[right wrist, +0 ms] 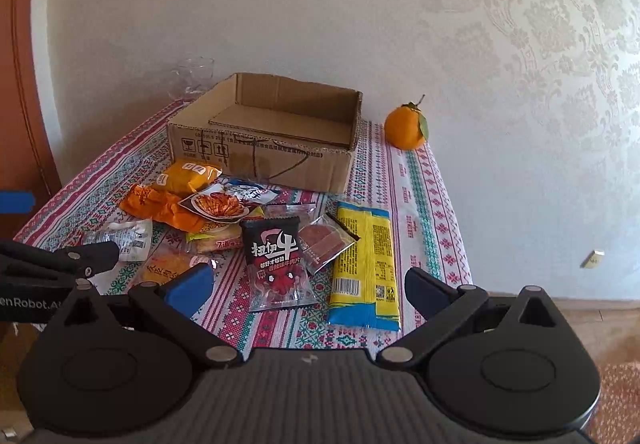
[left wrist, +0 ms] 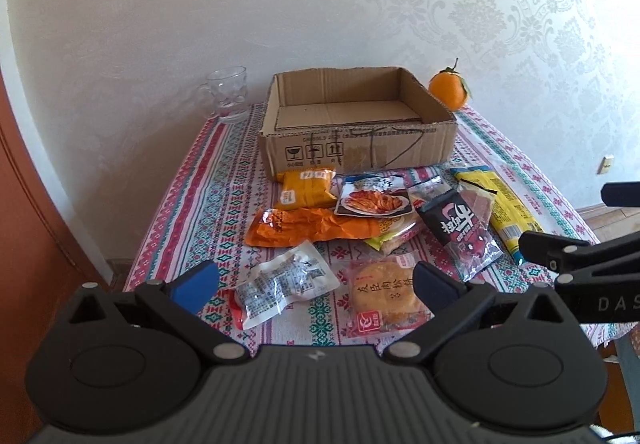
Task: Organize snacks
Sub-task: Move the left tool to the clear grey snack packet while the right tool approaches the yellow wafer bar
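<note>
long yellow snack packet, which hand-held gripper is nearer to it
Right. The long yellow snack packet lies just ahead of the right hand-held gripper, between its open fingers; the left hand-held gripper hovers over packets further left.

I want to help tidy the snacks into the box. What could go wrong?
1. The snack packets overlap in a heap: lifting the orange crinkled packet could drag off the chicken-picture packet lying on it.
2. The round meat-floss cake may crack if the open left claw squeezes hard.
3. The glass mug beside the cardboard box could get knocked.
</note>
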`<state>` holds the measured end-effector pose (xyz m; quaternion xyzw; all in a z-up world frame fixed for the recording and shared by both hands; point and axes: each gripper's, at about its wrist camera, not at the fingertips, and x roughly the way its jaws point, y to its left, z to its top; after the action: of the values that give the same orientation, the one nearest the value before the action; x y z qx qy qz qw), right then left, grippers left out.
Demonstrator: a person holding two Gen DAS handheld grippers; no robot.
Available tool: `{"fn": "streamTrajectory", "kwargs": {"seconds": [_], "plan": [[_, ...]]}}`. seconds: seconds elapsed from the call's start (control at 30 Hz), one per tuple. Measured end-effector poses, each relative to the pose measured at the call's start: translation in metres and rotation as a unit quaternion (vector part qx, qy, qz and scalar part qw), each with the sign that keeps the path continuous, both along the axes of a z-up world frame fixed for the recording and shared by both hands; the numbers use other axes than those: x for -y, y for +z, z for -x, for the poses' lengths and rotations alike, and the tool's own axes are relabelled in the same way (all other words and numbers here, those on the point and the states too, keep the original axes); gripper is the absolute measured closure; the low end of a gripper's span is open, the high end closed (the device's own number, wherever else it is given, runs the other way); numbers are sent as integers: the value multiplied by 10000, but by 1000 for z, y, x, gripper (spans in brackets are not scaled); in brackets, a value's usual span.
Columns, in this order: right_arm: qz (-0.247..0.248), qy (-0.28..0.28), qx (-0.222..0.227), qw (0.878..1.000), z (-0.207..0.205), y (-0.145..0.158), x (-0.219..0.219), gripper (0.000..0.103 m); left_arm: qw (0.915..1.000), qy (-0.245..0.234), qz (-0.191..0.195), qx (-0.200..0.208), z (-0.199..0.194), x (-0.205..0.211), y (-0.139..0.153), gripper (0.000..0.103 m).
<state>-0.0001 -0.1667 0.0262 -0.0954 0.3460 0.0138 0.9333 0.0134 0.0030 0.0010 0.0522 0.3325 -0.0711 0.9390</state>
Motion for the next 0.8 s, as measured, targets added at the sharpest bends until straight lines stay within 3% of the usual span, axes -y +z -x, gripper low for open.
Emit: {"fn": "streamTrajectory", "kwargs": {"seconds": [0.37,0.8], "plan": [[1,64,-140,9999,-15,-23,27,0,9993,-376,9,-5,-13,-8,-14,1],[-91,53,-538,9985,-33,-54,36,0,9968,-350,-599,-402,-43,-30,-53,1]]}}
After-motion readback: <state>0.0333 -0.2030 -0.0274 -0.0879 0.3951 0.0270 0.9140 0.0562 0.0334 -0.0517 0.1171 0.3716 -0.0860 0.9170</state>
